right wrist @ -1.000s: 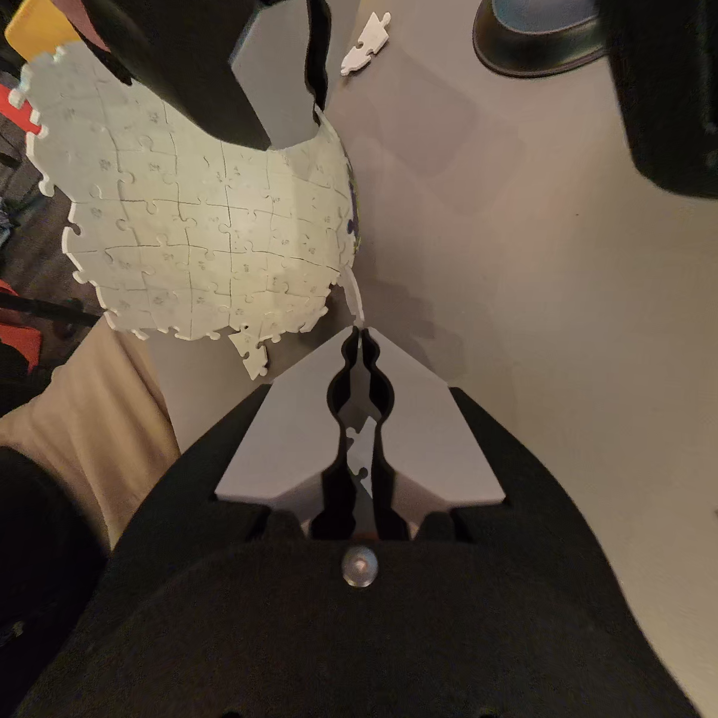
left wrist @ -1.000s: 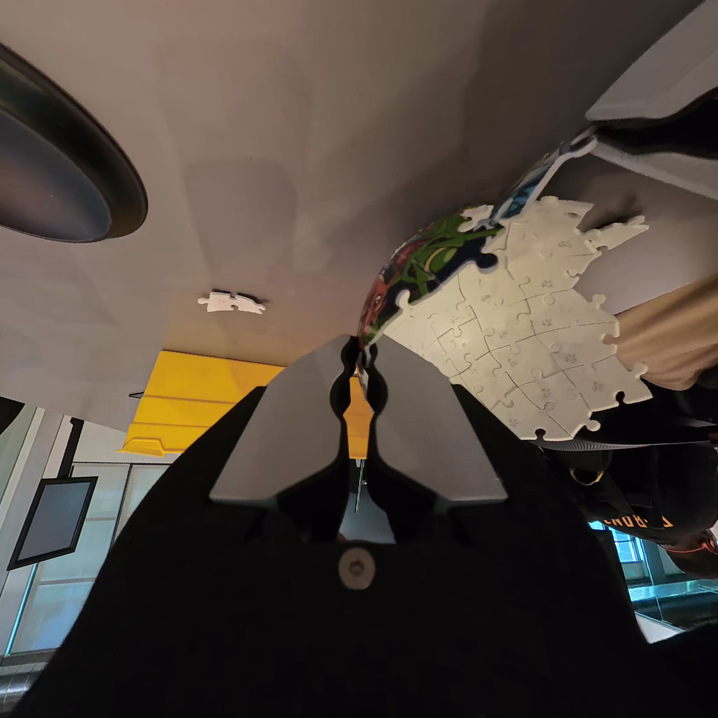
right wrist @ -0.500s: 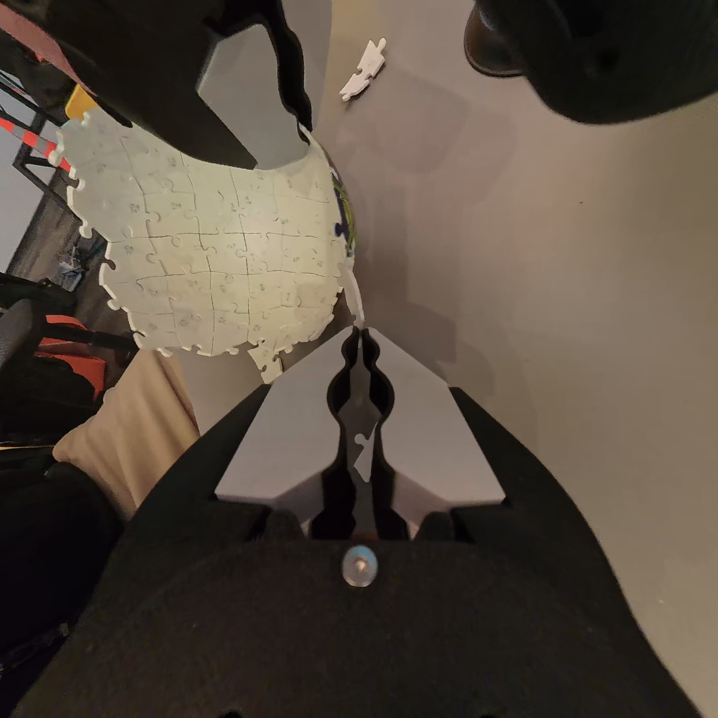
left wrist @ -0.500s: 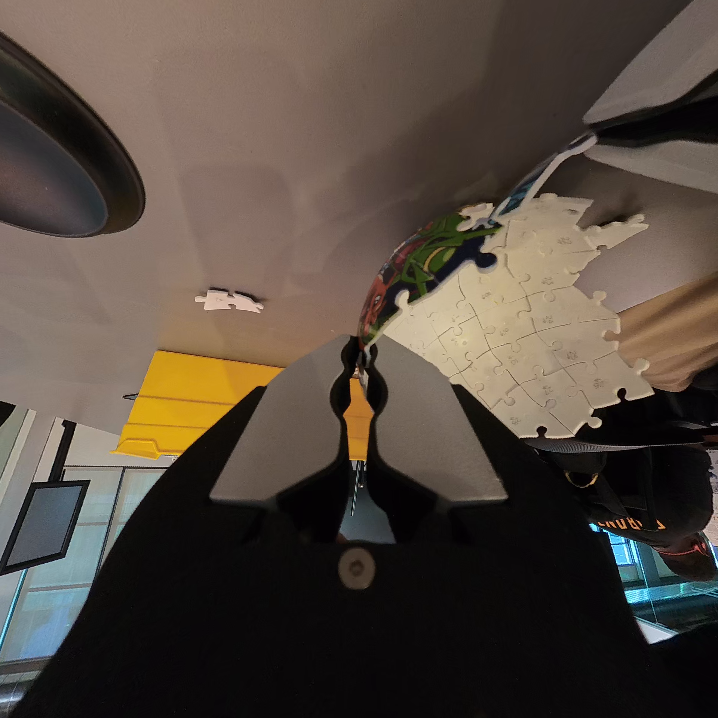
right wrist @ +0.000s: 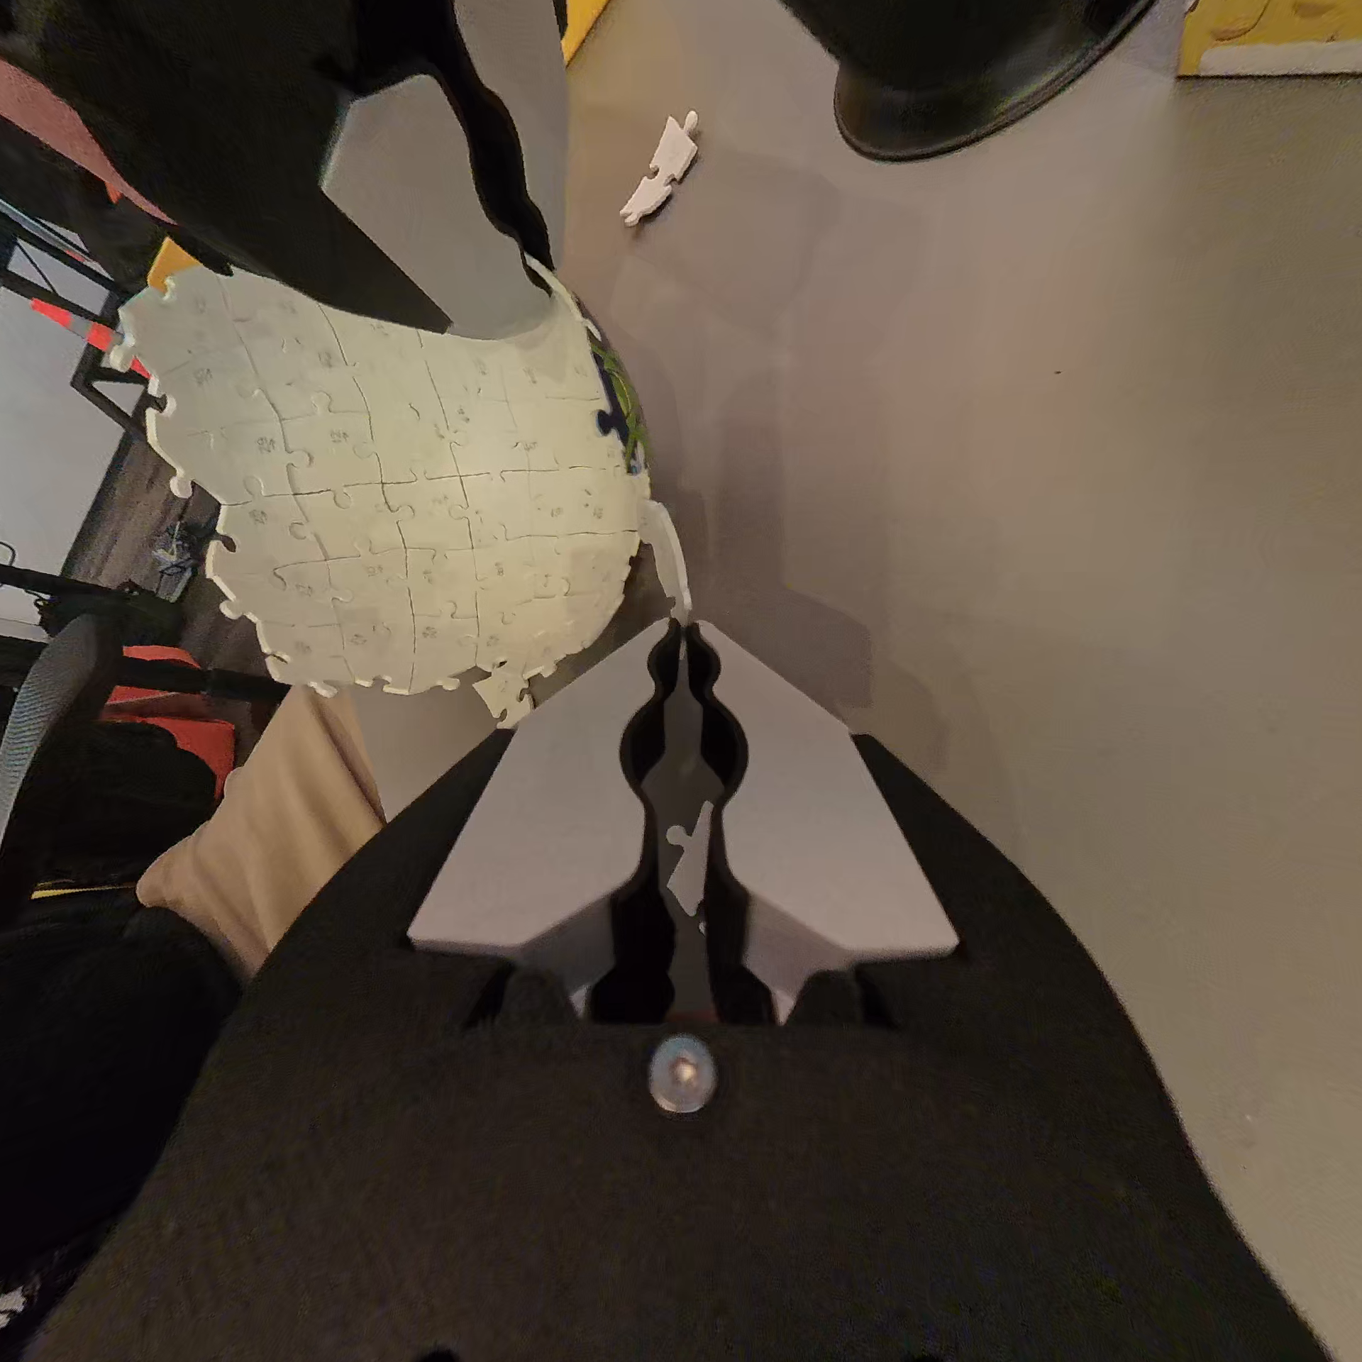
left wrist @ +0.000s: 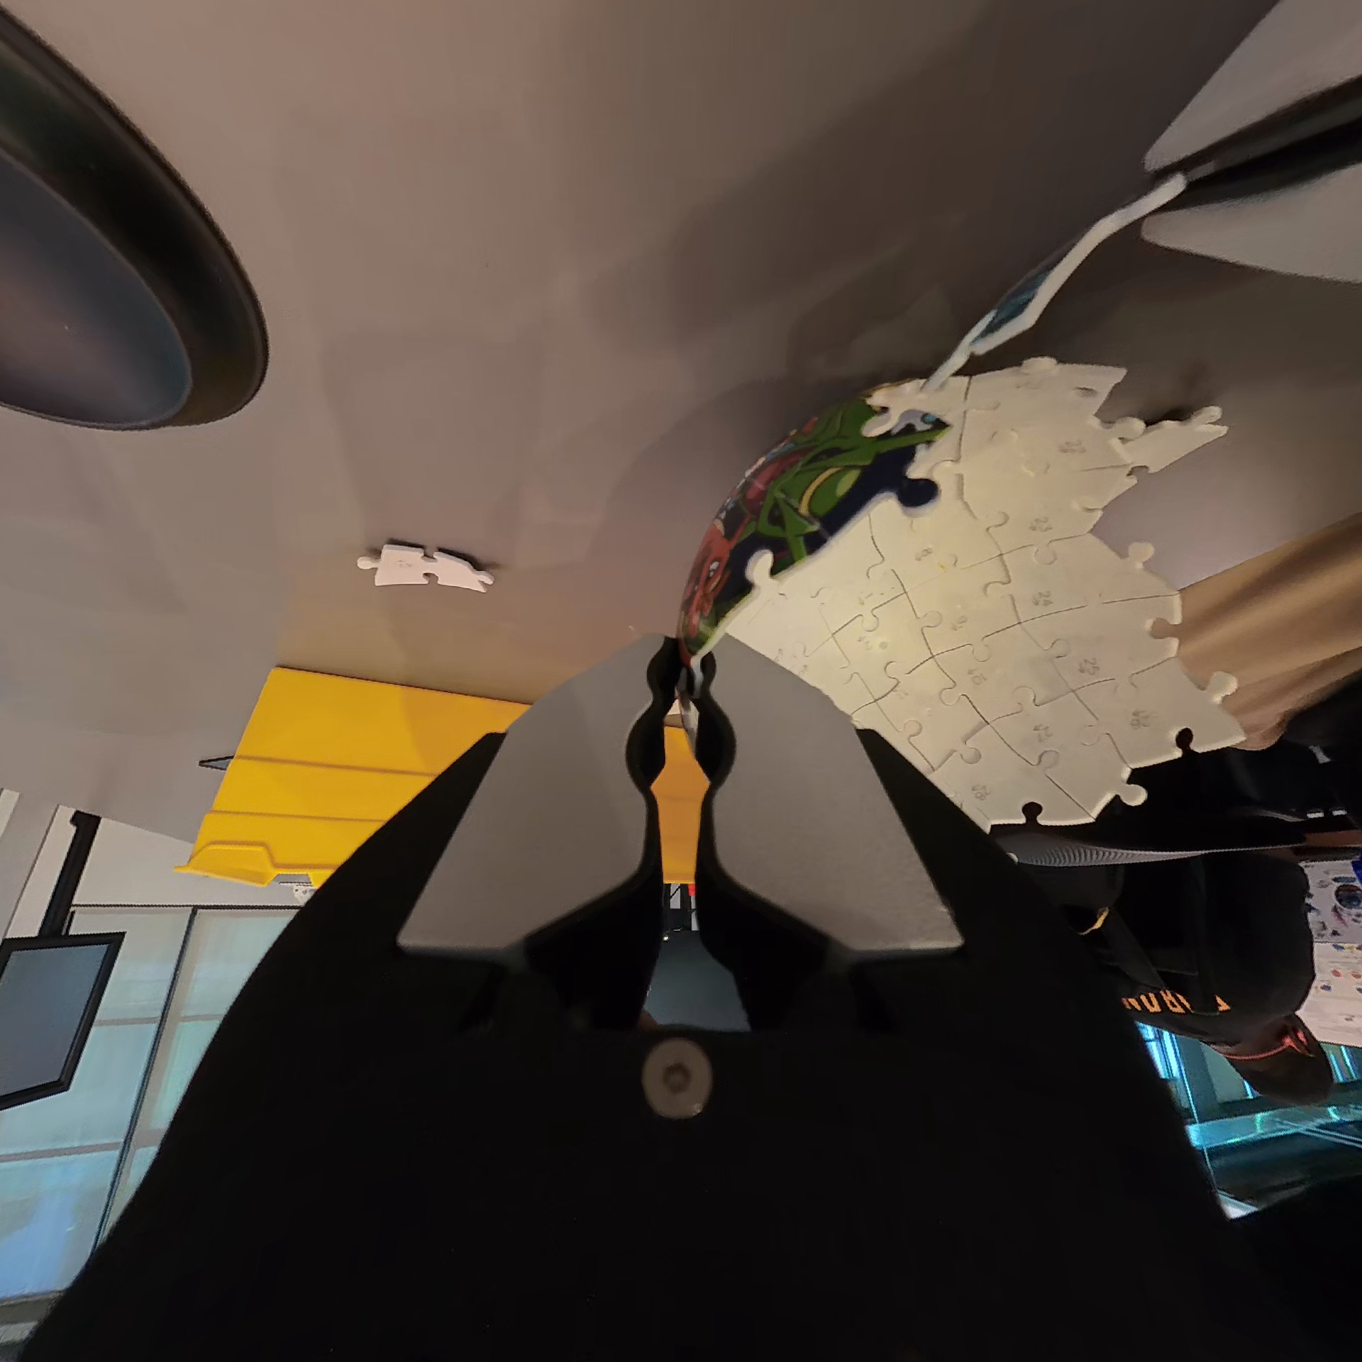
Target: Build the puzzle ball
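The puzzle ball is a partly built curved shell, white inside (left wrist: 995, 626) and coloured outside (left wrist: 796, 501). My left gripper (left wrist: 685, 652) is shut on the shell's rim and holds it above the grey table. In the right wrist view it comes in from the top (right wrist: 549, 273), above the shell (right wrist: 398, 501). My right gripper (right wrist: 682, 626) is shut on a single puzzle piece (right wrist: 671, 560). The piece's free end is at the shell's right edge. In the left wrist view the right gripper (left wrist: 1179, 177) holds that piece (left wrist: 1032, 295) against the shell's top rim.
A loose white piece (left wrist: 424, 567) (right wrist: 659, 169) lies on the grey table (right wrist: 1032, 589). Another loose piece (right wrist: 689, 862) shows between my right fingers. A black round dish (left wrist: 96, 258) (right wrist: 980, 74) and a yellow box (left wrist: 368, 752) stand beyond. A beige sleeve (right wrist: 280, 811) is at the left. Spacing between my two grippers at the tips: around 11 cm. The black round dish (left wrist: 96, 258) lies around 12 cm away from my left fingertips.
The right gripper has tilted and drawn back slightly, so more of its piece shows; the piece's tip stays at the shell's rim. Both grippers stay shut.
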Demonstrator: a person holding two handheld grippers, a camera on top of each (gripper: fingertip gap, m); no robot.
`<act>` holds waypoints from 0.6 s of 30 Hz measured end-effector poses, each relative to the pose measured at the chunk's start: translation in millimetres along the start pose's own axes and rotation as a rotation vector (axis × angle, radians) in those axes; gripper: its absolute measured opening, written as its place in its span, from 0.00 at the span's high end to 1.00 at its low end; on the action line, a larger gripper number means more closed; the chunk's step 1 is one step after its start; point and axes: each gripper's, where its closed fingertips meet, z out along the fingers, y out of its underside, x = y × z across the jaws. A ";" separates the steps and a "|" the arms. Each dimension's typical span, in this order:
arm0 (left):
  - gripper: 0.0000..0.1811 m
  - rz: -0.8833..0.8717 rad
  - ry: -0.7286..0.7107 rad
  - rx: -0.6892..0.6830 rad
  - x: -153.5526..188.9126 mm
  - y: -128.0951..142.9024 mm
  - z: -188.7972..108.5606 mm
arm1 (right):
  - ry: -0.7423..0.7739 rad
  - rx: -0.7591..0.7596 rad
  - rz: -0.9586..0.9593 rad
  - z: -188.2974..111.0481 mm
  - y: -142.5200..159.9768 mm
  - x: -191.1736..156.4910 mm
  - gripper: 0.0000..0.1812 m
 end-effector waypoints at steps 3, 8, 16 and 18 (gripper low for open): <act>0.99 -0.005 0.005 0.008 -0.1 0.1 0.3 | -0.006 0.015 0.018 -0.8 -1.9 0.5 1.00; 0.99 -0.009 0.009 0.011 0.1 0.8 0.6 | -0.024 0.042 0.052 -1.9 -5.5 0.3 1.00; 0.99 -0.011 0.008 0.013 0.2 0.6 0.7 | -0.039 -0.010 0.012 1.7 2.2 -5.2 1.00; 0.99 -0.010 0.005 0.013 0.3 0.4 0.6 | -0.046 -0.029 0.001 2.3 4.6 -7.1 1.00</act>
